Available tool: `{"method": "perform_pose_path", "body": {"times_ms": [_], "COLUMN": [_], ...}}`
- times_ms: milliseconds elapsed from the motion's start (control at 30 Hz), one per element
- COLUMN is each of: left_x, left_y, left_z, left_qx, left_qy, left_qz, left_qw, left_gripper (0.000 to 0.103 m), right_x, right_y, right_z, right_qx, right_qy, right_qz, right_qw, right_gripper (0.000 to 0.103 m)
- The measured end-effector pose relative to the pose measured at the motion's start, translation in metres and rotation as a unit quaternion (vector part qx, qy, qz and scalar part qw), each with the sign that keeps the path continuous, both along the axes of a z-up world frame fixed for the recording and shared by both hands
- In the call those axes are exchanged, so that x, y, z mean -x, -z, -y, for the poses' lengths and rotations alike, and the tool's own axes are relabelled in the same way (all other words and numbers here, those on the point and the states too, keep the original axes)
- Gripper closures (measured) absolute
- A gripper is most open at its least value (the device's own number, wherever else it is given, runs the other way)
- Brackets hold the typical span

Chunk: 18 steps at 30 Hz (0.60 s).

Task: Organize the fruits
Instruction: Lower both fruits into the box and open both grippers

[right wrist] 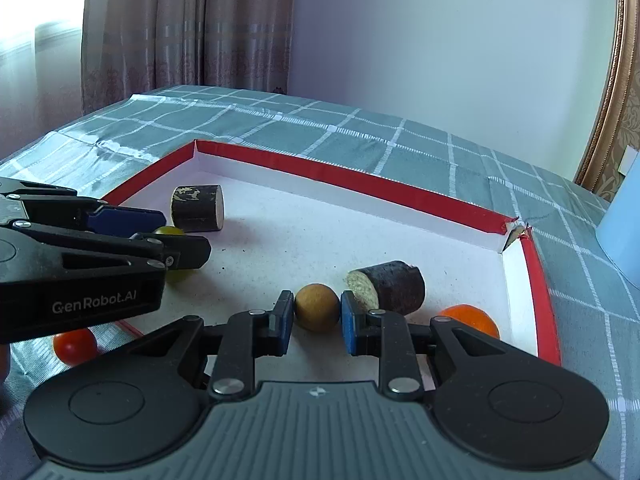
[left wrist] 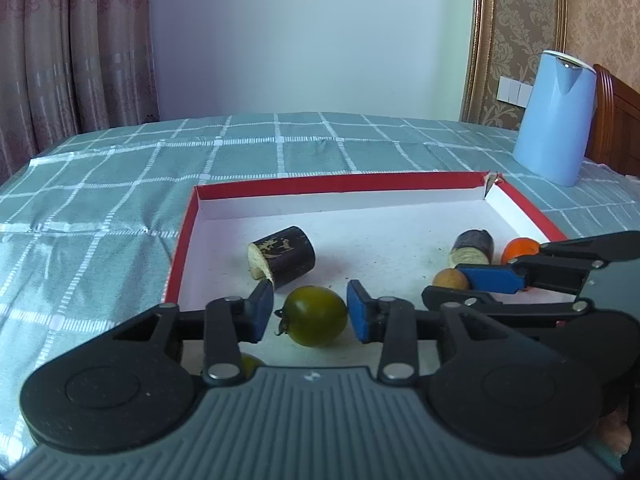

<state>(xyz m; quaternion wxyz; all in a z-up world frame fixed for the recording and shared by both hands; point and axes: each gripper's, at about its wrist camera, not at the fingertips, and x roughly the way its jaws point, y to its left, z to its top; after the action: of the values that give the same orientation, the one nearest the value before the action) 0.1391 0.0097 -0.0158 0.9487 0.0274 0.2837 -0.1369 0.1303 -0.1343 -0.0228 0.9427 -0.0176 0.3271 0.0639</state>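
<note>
L claw (left wrist: 310,312) open; R claw (right wrist: 316,322) clamped shut, both angled down.

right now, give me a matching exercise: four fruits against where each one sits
Things:
1 green tomato
2 tan ball
3 red tomato
4 orange fruit

Places:
A outside the tray, on the cloth
B between the pads of the right tool
C in the tray, by its side wall
D between the pads of the left tool

Pairs: 1-D; 2-B; 3-A; 4-C
</note>
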Motion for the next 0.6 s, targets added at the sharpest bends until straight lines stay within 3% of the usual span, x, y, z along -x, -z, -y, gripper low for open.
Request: {"method": "perform_pose_path", "body": {"times_ms": [67,300,600], "left_x": [0.0,0.006,0.01], "left_y": [0.0,-0.003,-0.003], "left_z": [-0.001,-0.004,-0.006], "left_qx": [-0.001,-0.004,-0.007], "left_qy": [-0.002,-0.018,-0.035], "left_qz": [0.002,0.026,0.039], "left_qw": [1.0,0.9995,0.9986], "left_gripper": [0.062,0.03,0.013], "right_x": [0.0,0.005,0.01], "right_y": [-0.001,-0.006,-0.007], "right_z": [0.001,0.009,0.015], "right_qx": [-0.003,-0.026,-0.05], "right_qy": [0.002,0.006,0.012], "right_qz": [-0.002,0.001,0.012], "right_qw": [1.0,1.0,0.999], "right_gripper": [0.078,0.075,0.075]}}
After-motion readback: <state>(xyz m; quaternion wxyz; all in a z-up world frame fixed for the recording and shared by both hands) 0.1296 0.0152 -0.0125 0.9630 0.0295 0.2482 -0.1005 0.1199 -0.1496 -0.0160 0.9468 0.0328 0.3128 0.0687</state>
